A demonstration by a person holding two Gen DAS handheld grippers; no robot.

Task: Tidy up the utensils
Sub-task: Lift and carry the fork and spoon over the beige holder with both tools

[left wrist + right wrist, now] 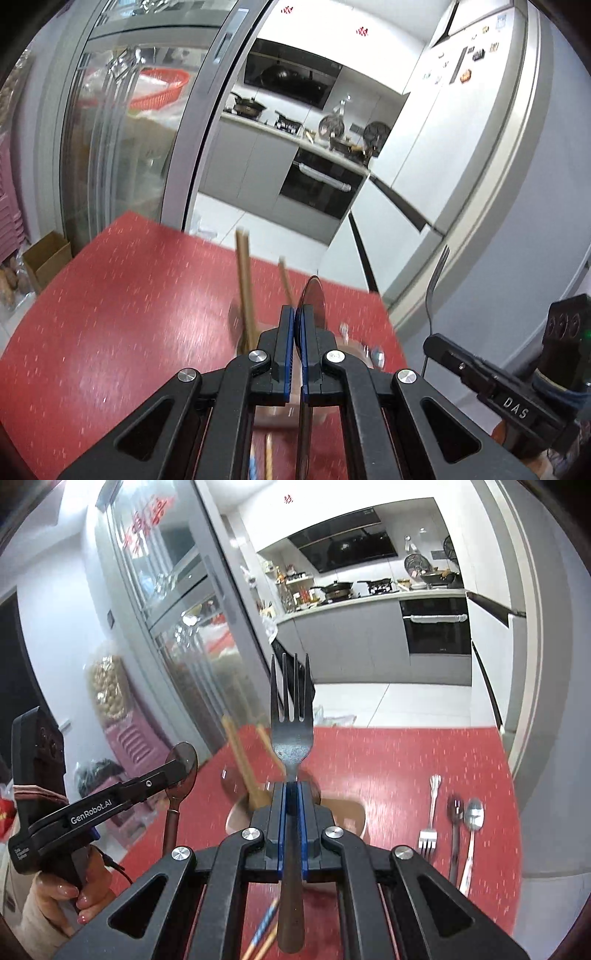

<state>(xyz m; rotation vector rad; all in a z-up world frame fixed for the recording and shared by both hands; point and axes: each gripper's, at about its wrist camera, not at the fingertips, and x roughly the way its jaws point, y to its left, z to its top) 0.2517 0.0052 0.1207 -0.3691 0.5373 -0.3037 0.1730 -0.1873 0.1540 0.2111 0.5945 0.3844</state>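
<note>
Your dark fork (291, 738) points up with a brown handle, your dark spoon (181, 771) stands up too, brown chopsticks (242, 757) lean in a holder, silver fork (430, 819) and two spoons (472, 816) lie on the red table.

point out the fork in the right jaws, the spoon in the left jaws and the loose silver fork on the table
dark fork (291, 734), right wrist view, on the base of its head below the tines
dark spoon (183, 762), right wrist view, on its bowl
silver fork (432, 808), right wrist view, on its handle

Red speckled table (424, 753); beyond it — oven (317, 184), range hood (347, 550), white fridge (461, 122).
</note>
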